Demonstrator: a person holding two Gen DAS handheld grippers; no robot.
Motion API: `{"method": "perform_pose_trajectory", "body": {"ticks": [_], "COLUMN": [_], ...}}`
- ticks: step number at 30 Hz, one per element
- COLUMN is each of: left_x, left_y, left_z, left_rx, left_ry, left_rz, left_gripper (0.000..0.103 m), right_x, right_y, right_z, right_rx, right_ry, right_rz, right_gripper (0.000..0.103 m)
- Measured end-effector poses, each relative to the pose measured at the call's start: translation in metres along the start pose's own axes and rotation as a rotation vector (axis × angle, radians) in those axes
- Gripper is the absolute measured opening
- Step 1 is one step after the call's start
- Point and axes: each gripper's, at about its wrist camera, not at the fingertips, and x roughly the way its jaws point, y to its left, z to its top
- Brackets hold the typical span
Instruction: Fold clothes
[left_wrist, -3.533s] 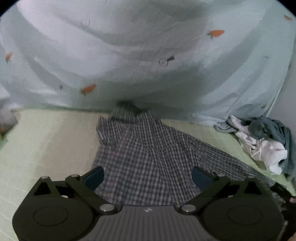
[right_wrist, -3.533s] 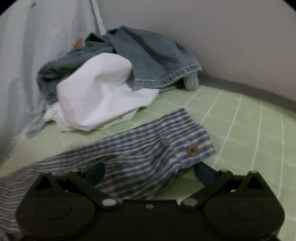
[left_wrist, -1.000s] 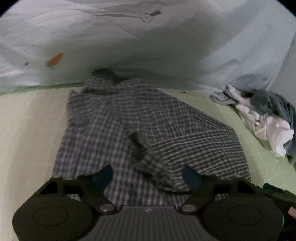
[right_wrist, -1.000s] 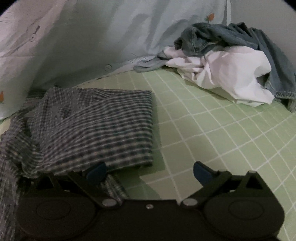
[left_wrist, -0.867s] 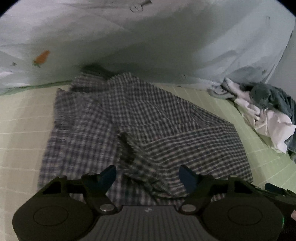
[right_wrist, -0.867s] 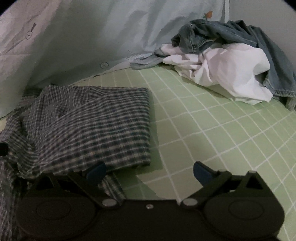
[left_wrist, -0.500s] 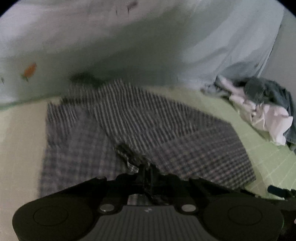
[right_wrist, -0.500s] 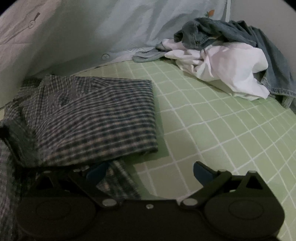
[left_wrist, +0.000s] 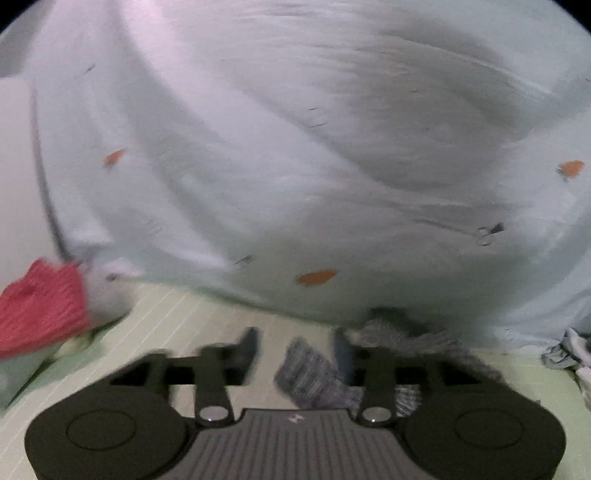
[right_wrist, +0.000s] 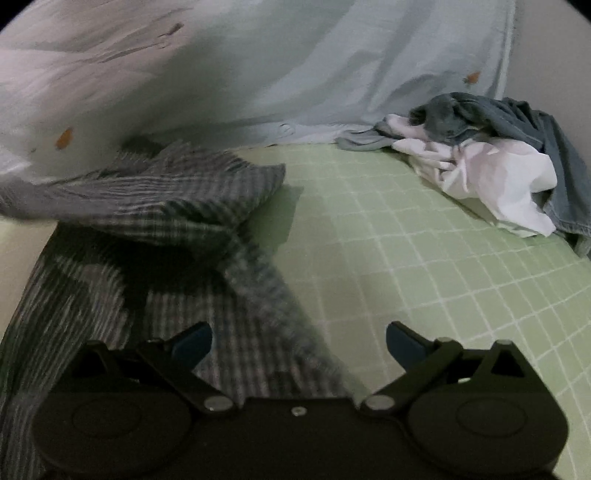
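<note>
A dark plaid shirt (right_wrist: 166, 206) lies on the green grid mat (right_wrist: 424, 277). Its upper fold is raised and blurred, stretching off to the left in the right wrist view. My right gripper (right_wrist: 297, 339) is open just above the shirt's near part, its left finger over the cloth and its right finger over bare mat. In the left wrist view my left gripper (left_wrist: 295, 350) has its jaws partly apart. A blurred bunch of the plaid shirt (left_wrist: 310, 373) sits between them, close to the right finger.
A pale blue sheet with orange carrot prints (left_wrist: 295, 147) hangs close behind the mat. A pile with a white garment (right_wrist: 498, 177) and jeans (right_wrist: 517, 114) lies at the far right. A red knit cloth (left_wrist: 37, 306) lies at the left edge.
My left gripper, shut on the shirt's folded-in part half a second ago, swung left and its jaws have parted. The shirt's fold lifted and shifted left. My right gripper stayed open and drew back slightly.
</note>
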Motion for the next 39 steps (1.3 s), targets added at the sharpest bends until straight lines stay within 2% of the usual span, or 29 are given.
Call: {"method": "perform_pose_trajectory", "body": {"ticks": [1, 2, 5, 8, 12, 14, 15, 17, 22, 24, 26, 28, 29, 32, 39], "left_x": [-0.008, -0.015, -0.034, -0.049, -0.070, -0.075, -0.077, -0.081, -0.088, -0.093, -0.097, -0.101, -0.103, -0.107, -0.118], "left_y": [0.007, 0.011, 0.012, 0.007, 0.002, 0.002, 0.004, 0.007, 0.019, 0.024, 0.028, 0.029, 0.030, 0.030, 0.022], "left_z": [-0.009, -0.020, -0.062, -0.107, -0.160, -0.175, -0.181, -0.191, -0.211, -0.219, -0.226, -0.230, -0.231, -0.233, -0.230], "left_rx": [0.003, 0.014, 0.046, 0.077, 0.181, 0.207, 0.201, 0.188, 0.158, 0.145, 0.131, 0.128, 0.129, 0.133, 0.180], "left_ry": [0.021, 0.051, 0.191, 0.335, 0.469, 0.507, 0.522, 0.552, 0.612, 0.627, 0.636, 0.640, 0.641, 0.644, 0.624], "left_rz": [-0.003, -0.008, -0.035, -0.089, -0.124, -0.121, -0.121, -0.118, -0.089, -0.085, -0.082, -0.077, -0.074, -0.069, -0.052], "left_gripper": [0.082, 0.085, 0.086, 0.086, 0.086, 0.086, 0.086, 0.086, 0.086, 0.086, 0.086, 0.086, 0.086, 0.086, 0.086], "right_x": [-0.004, -0.007, -0.014, -0.022, -0.033, -0.037, -0.039, -0.044, -0.054, -0.058, -0.065, -0.071, -0.075, -0.085, -0.097], "right_y": [0.000, 0.000, -0.010, -0.030, -0.047, -0.054, -0.058, -0.065, -0.081, -0.081, -0.076, -0.070, -0.067, -0.058, -0.033], "right_z": [-0.004, -0.009, -0.022, -0.035, -0.055, -0.062, -0.066, -0.074, -0.091, -0.095, -0.096, -0.098, -0.099, -0.101, -0.105], "right_rx": [-0.009, -0.017, -0.010, 0.057, 0.062, 0.075, 0.082, 0.106, 0.163, 0.166, 0.148, 0.130, 0.121, 0.094, 0.027], "right_ry": [0.006, 0.012, 0.039, 0.068, 0.080, 0.095, 0.102, 0.109, 0.127, 0.128, 0.114, 0.100, 0.094, 0.073, 0.055], "right_rz": [-0.002, -0.004, -0.035, -0.053, -0.054, -0.033, -0.023, 0.007, 0.006, 0.029, 0.056, 0.082, 0.096, 0.136, 0.200], "right_gripper": [0.102, 0.102, 0.102, 0.100, 0.088, 0.078, 0.075, 0.061, 0.058, 0.053, 0.029, 0.011, 0.006, 0.002, 0.001]}}
